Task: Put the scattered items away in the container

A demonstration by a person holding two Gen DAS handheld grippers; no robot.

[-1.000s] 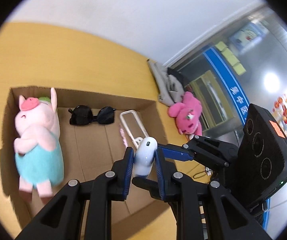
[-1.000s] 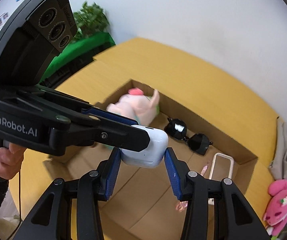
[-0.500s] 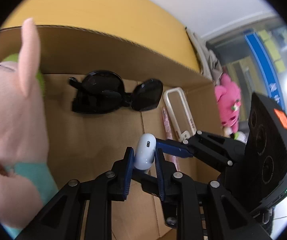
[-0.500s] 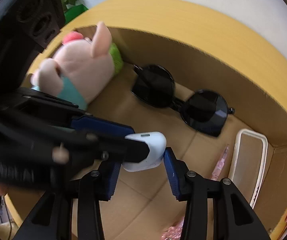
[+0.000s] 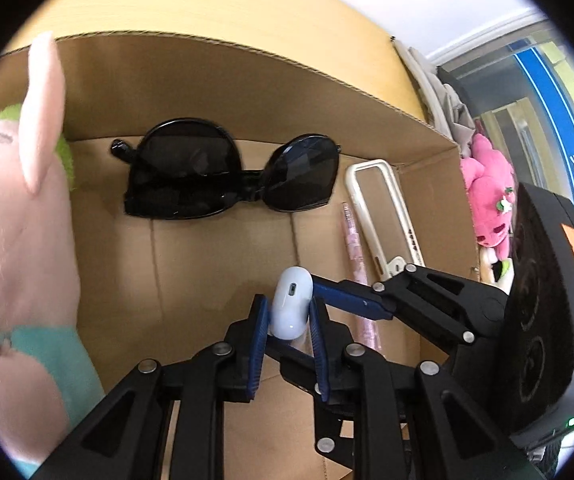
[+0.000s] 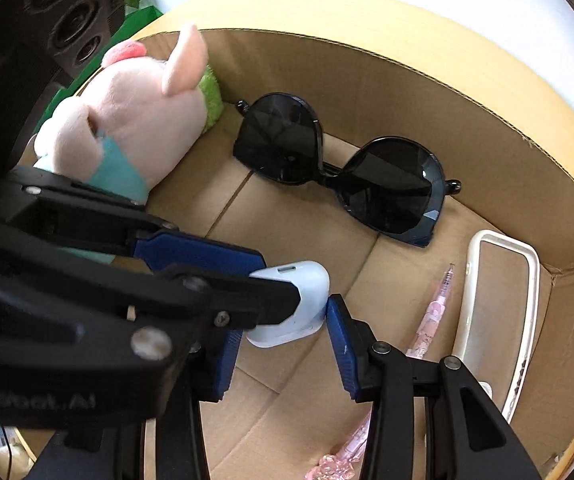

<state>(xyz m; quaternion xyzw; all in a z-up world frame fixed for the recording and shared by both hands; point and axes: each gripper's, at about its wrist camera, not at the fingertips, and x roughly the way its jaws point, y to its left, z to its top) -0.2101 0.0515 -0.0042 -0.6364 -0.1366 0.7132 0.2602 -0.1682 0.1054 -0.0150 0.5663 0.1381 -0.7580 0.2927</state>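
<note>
— Since both cameras now look almost straight into the cardboard box (image 5: 247, 64), how does this differ from a second ago?

— A second ago the whole box and the yellow desk (image 5: 215, 4) around it were in view; now the box floor fills both views, so both grippers have come down inside its walls. The pig plush (image 6: 135, 120) at the box's left end looms far larger in the left wrist view.

— Where is the white earbud case (image 5: 290, 308)?

— Where it was: pinched between the blue pads of the left gripper (image 5: 287, 320), low over the middle of the box floor. Whether it touches the cardboard, I cannot tell.

— And the right gripper (image 6: 283, 340)?

— Its fingers stand on either side of the same case. The right pad (image 6: 341, 344) sits just beside the case; the left pad is hidden behind the left gripper's finger. So I cannot tell whether it clamps the case or only brackets it.

— What else lies in the box?

— Black sunglasses (image 6: 343, 172) along the far wall, a clear phone case (image 6: 499, 320) at the right end, and a pink pen (image 6: 431, 320) just left of it. None of them have shifted.

— Anything outside?

— A pink plush (image 5: 487, 204) on the desk beyond the box's right wall, beside a grey cloth (image 5: 443, 100).
</note>
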